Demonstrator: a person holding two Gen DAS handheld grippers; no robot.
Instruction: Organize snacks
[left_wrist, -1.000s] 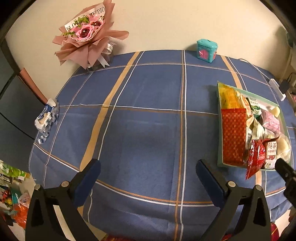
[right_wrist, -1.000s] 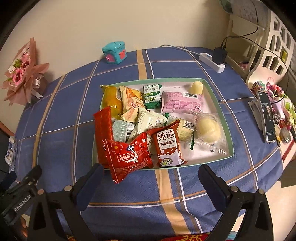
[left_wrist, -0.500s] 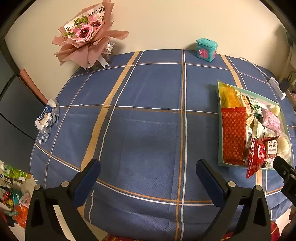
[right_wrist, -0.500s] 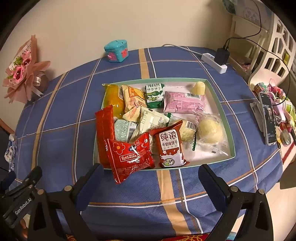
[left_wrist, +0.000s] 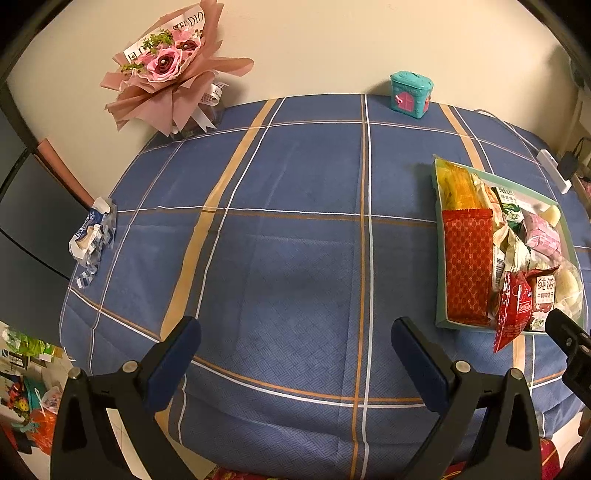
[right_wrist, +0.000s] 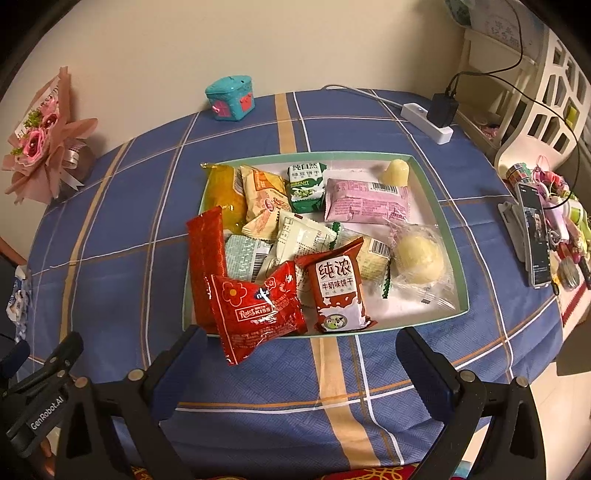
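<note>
Two tools are hovering low over the near edge of the bench (left_wrist: 295, 229), which is lying under a blue plaid cloth. Largest on it is the tray (right_wrist: 448, 236), a shallow pale-green box sitting toward the right side, with the snacks piled inside. Left tool (left_wrist: 295, 354) is pointing at bare cloth, well apart from the tray, its jaws standing wide with nothing between them. Right tool (right_wrist: 291, 365) is facing the tray's near wall, jaws equally wide and gripping nothing.

Leaning against the wall at the far left corner is a bouquet (left_wrist: 166, 70) in pink wrapping. Within the tray, a long red pack (right_wrist: 206, 266) is lying along the left wall, and a red Kiss bag (right_wrist: 258, 310) is hanging over the near rim onto the cloth (its corner is reaching between the right tool's jaws). Just beside it, a brown biscuit pack (right_wrist: 338, 291) is resting against the near wall. A pink pack (right_wrist: 365, 201), a yellow bag (right_wrist: 223, 194), a wrapped bun (right_wrist: 419, 254) and a green biscuit pack (right_wrist: 304, 184) are filling the rest.

A teal box (right_wrist: 231, 98) is standing by the wall, a power strip (right_wrist: 424, 122) is lying at the far right, and crumpled wrapping (left_wrist: 92, 236) is sitting at the left edge.
</note>
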